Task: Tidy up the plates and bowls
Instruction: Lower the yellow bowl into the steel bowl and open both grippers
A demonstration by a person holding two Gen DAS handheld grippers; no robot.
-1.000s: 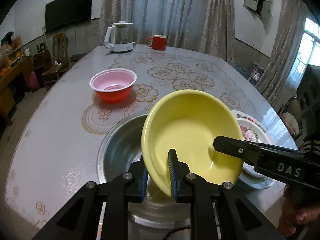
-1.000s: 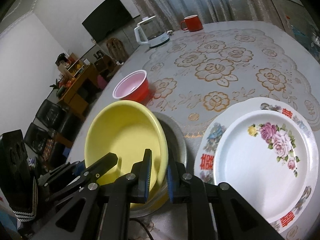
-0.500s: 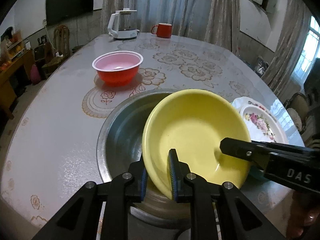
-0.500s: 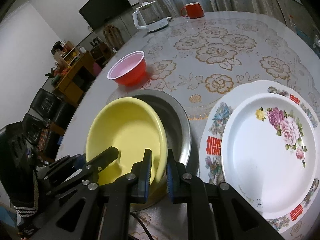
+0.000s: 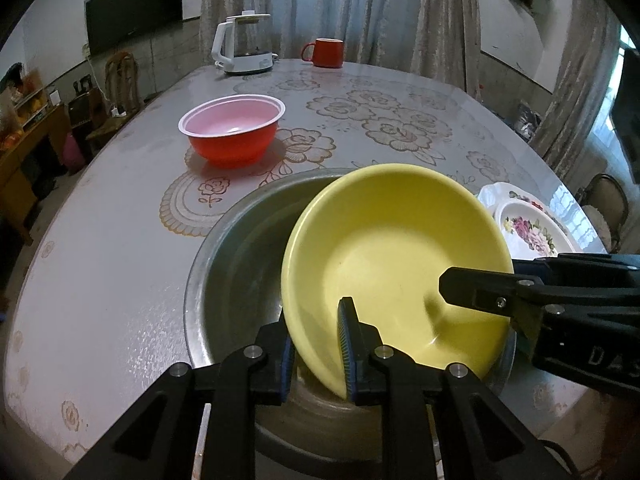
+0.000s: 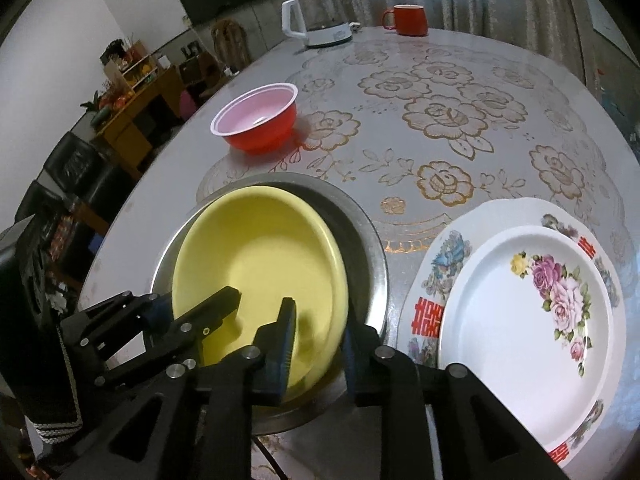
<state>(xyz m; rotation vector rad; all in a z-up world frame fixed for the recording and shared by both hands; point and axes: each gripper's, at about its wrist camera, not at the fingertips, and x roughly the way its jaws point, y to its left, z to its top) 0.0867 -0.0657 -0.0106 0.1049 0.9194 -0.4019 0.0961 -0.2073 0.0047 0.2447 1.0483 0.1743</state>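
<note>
A yellow bowl (image 5: 396,256) sits tilted inside a large steel basin (image 5: 240,264). My left gripper (image 5: 316,348) is shut on the bowl's near rim. My right gripper (image 6: 316,340) straddles the bowl's (image 6: 260,264) right rim with its jaws parted wider than the rim, so it is open. The basin (image 6: 368,248) shows around the bowl there too. A red bowl with a pink inside (image 5: 232,128) stands beyond the basin. A white rose plate (image 6: 528,308) lies stacked on a larger patterned plate (image 6: 440,268) to the right.
A white kettle (image 5: 244,44) and a red mug (image 5: 326,52) stand at the table's far edge. The table (image 5: 100,220) has a floral cover. Chairs and a wooden shelf stand off to the left.
The yellow bowl has come down into the steel basin. My right gripper's jaws have spread apart and let go of the rim. The left gripper still grips it.
</note>
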